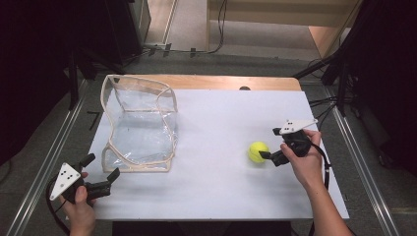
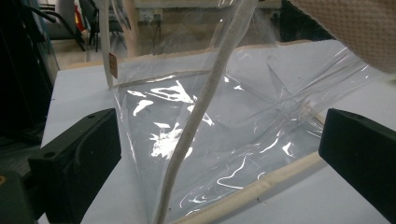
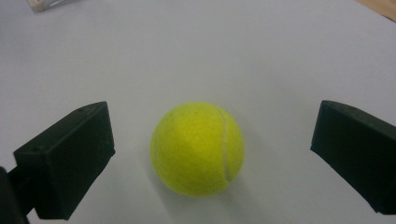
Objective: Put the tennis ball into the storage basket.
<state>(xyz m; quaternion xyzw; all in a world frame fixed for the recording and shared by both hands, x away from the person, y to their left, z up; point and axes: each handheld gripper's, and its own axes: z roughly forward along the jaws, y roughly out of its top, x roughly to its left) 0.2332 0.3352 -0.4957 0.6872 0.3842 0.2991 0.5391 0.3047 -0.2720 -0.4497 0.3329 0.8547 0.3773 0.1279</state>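
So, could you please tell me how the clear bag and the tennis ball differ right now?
The clear bag is see-through, crumpled and large; the tennis ball is solid yellow, round and small. The bag sits ahead of the open left tongs; the ball lies between the open right tongs, untouched. Both rest on the white table.

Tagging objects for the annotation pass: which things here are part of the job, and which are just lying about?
In play, judging by where the tongs point:
- yellow felt tennis ball, between the open right tongs
- clear plastic bag with beige fabric trim, in front of the open left tongs

Lying about:
- black cables off the table's right side
- wooden furniture behind the table
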